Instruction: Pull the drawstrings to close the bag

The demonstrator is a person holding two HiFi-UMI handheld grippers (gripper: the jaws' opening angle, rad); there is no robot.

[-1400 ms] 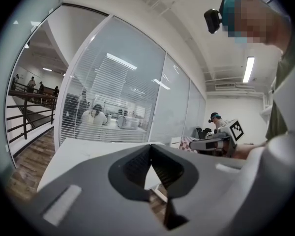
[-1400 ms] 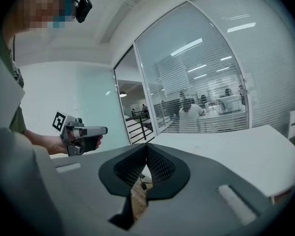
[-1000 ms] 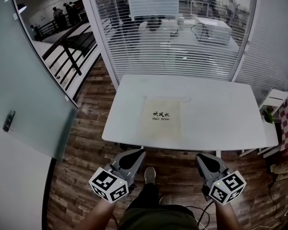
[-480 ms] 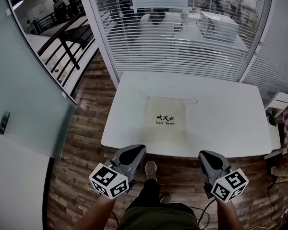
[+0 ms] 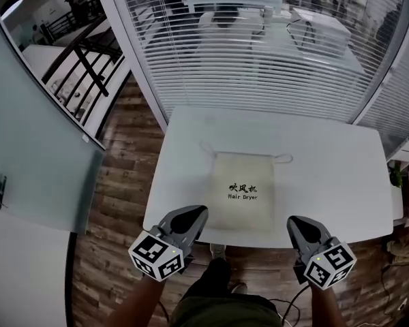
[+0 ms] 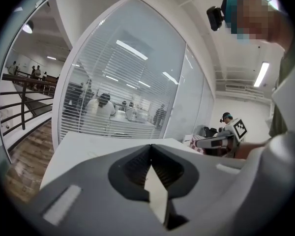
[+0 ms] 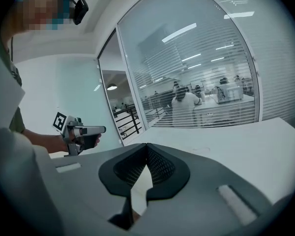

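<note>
A cream drawstring bag (image 5: 243,191) printed "Hair Dryer" lies flat on the white table (image 5: 327,176), its mouth at the far side. A thin cord loop sticks out at each top corner, the left loop (image 5: 206,148) and the right loop (image 5: 283,158). My left gripper (image 5: 193,214) hovers at the table's near edge, left of the bag's bottom, shut and empty. My right gripper (image 5: 297,223) hangs at the near edge to the bag's right, also shut and empty. In each gripper view the jaws meet at their tips, left (image 6: 150,147) and right (image 7: 146,145), over the tabletop.
A glass wall with white blinds (image 5: 259,53) stands right behind the table, with people beyond it. A glass partition (image 5: 34,155) runs along the left. Wood floor (image 5: 126,182) surrounds the table. My own legs (image 5: 218,298) show below.
The head view has come closer to the table, so the bag sits nearer and lower in it. Both grippers stay shut and low at the near edge.
</note>
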